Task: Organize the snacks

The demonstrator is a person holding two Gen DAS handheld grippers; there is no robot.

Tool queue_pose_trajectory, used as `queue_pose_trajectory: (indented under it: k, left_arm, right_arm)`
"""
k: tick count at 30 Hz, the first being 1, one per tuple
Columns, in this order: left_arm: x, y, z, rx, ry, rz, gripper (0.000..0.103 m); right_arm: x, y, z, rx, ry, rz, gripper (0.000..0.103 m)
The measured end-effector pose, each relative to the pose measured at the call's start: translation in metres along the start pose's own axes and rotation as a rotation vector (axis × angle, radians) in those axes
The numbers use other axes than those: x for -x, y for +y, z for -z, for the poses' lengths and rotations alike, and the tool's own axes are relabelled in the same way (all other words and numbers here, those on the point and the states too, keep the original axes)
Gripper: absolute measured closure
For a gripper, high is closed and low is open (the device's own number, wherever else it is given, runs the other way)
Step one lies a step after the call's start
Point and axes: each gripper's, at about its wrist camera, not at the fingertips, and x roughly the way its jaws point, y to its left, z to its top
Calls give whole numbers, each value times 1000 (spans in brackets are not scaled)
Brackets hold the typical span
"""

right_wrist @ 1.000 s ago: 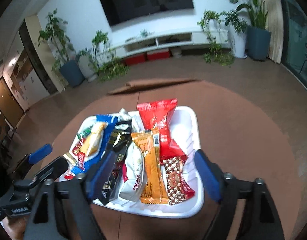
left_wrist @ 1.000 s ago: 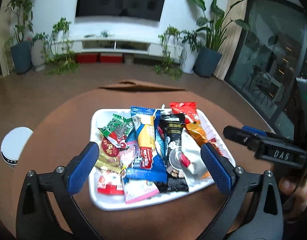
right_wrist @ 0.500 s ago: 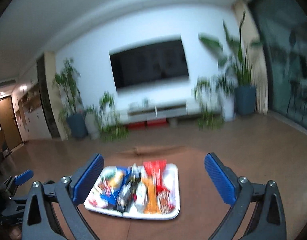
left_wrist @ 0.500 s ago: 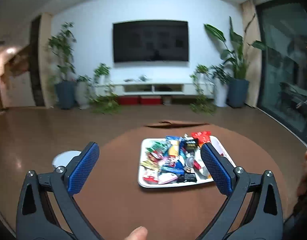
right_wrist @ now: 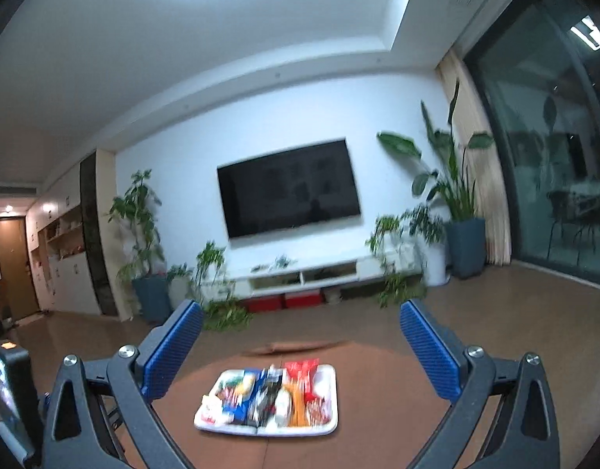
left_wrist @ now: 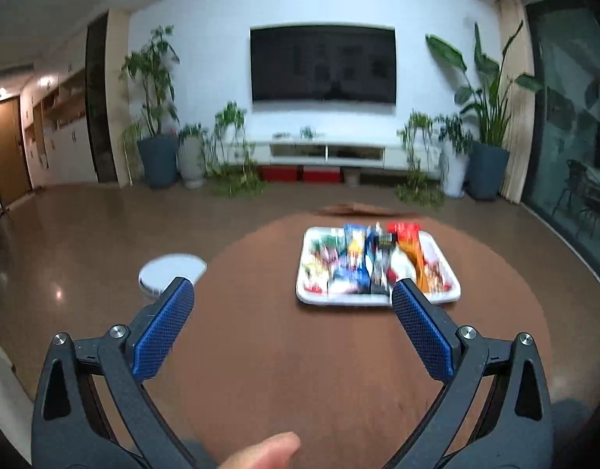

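Snacks (left_wrist: 372,262) packed side by side in white tray (left_wrist: 378,300) on round brown table (left_wrist: 300,351) | packets run lengthwise away from the cameras | left tool (left_wrist: 292,314) wide, empty; tray ahead, right of its centreline | right tool (right_wrist: 300,346) wide, empty, aimed above the tray | neither clearly nearer

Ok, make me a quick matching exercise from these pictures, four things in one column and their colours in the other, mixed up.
Things:
1. tray
2. table
3. wall television
4. pads of the left tool

Colours:
A. blue
B. black
C. white
D. brown

Pairs: 1-C, 2-D, 3-B, 4-A
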Motion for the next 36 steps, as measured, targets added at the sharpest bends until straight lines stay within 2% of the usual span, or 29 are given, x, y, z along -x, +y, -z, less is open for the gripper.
queue_pose_trajectory:
  k: [2, 7, 10, 16, 20, 36]
  left_arm:
    - [-1, -3, 13, -6, 45, 8, 0]
    - [-6, -15, 47, -26, 156, 38, 0]
    - [-10, -21, 62, -43, 192, 47, 0]
    - [-30, -26, 75, -45, 245, 59, 0]
    - [-40, -24, 76, -47, 261, 48, 0]
    - [-58, -19, 81, -36, 320, 66, 0]
  right_arm:
    - [2, -4, 12, -12, 37, 3, 0]
    - [-8, -6, 52, -35, 211, 33, 0]
    - [-14, -3, 80, -6, 324, 68, 0]
    - [-18, -4, 119, 6, 475, 104, 0]
    - [-18, 2, 131, 36, 522, 109, 0]
    - [-17, 24, 152, 71, 596, 79, 0]
